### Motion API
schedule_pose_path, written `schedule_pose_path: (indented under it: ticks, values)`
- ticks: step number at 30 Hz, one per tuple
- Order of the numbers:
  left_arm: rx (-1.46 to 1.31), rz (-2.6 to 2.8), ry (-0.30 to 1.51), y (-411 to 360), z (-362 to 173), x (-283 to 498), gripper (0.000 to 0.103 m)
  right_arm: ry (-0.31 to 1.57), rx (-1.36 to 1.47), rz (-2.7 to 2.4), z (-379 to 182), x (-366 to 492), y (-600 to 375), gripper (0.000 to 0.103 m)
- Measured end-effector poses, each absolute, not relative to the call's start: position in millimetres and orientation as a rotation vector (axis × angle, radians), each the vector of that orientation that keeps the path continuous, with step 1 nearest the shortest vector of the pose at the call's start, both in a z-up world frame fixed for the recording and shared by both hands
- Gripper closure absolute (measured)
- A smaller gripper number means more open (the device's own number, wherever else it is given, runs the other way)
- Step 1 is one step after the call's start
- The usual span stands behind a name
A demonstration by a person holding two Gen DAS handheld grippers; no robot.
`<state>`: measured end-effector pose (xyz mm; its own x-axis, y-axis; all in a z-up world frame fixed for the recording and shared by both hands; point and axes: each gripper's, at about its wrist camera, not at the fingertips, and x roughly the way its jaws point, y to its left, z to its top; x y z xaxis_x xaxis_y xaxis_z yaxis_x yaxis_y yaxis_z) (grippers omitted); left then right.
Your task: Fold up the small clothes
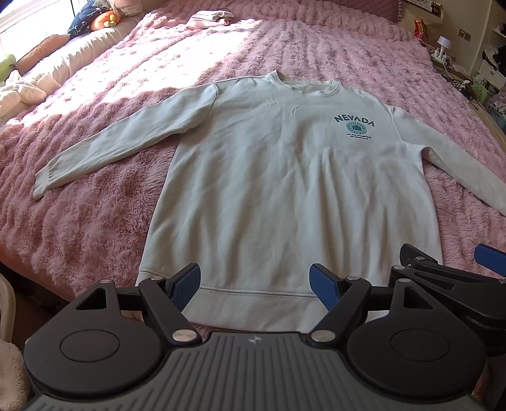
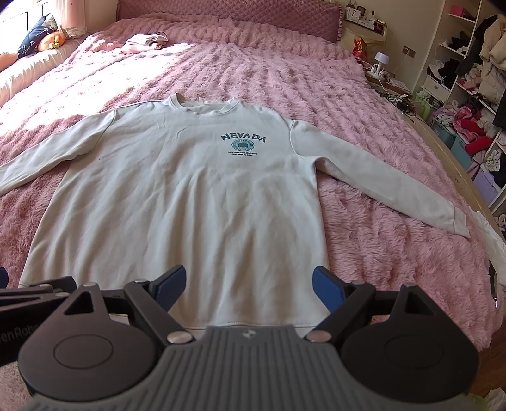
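Observation:
A pale grey-white sweatshirt (image 1: 284, 177) with a dark "NEVADA" print lies flat and face up on a pink fluffy bedspread (image 1: 95, 221), both sleeves spread out to the sides, hem nearest me. It also shows in the right wrist view (image 2: 189, 196). My left gripper (image 1: 254, 284) is open and empty, just above the hem. My right gripper (image 2: 248, 284) is open and empty, above the hem's right part. The right gripper also shows at the right edge of the left wrist view (image 1: 449, 262).
A small folded pink-white garment (image 2: 145, 42) lies at the far end of the bed (image 2: 379, 221). Pillows and soft toys (image 1: 104, 19) line the left side. A bedside table with a lamp (image 2: 382, 60) and cluttered shelves (image 2: 468, 95) stand to the right.

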<state>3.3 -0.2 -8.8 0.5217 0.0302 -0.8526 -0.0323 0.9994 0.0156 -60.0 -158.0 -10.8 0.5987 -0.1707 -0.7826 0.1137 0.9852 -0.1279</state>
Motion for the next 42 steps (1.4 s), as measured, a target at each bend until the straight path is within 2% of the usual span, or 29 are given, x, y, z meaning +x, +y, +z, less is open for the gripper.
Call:
schedule_pose_path:
  ticks: [3,6,8,12,17,21,29,31,33,35,42]
  values:
    - [-0.010,0.033,1.021,0.6,-9.9,4.3,0.011,0.917,-0.063,-0.163,-12.0,-58.4,-157.6,0.020]
    - [-0.073,-0.007,1.021,5.0,-11.4,6.7,0.017,0.919,-0.056,-0.171,-16.0,-55.8,-159.8,0.020]
    - [-0.140,-0.043,1.031,10.4,-13.1,11.2,0.017,0.907,-0.045,-0.187,-17.5,-54.5,-165.0,0.020]
    - [-0.198,-0.052,1.042,15.3,-16.9,24.1,0.015,0.769,0.079,-0.205,-11.4,-55.3,-198.0,0.020]
    - [-0.274,-0.161,0.983,9.1,-18.7,45.0,0.016,0.610,0.297,-0.206,-12.9,-51.8,-261.9,0.020]
    - [-0.385,-0.271,0.975,-2.2,-25.3,70.5,0.015,0.621,0.173,-0.405,-26.3,-38.1,-309.2,0.020]
    - [-0.461,-0.397,1.002,-44.5,-63.4,127.6,0.015,0.431,0.355,-0.616,-64.3,-33.0,-466.2,0.021]
    - [-0.500,-0.448,0.991,-55.3,-73.7,137.8,0.015,0.397,0.463,-0.672,-80.4,-32.0,-507.4,0.023]
    - [-0.524,-0.494,0.972,-68.0,-80.8,147.3,0.015,0.382,0.568,-0.704,-100.3,-28.9,-539.5,0.038]
    - [-0.523,-0.540,0.951,-84.2,-85.3,155.6,0.015,0.386,0.656,-0.756,-115.2,-26.0,-564.2,0.045]
    - [-0.525,-0.652,0.955,-133.4,-99.6,183.3,0.015,0.332,0.812,-0.813,-158.2,-1.3,-624.6,0.047]
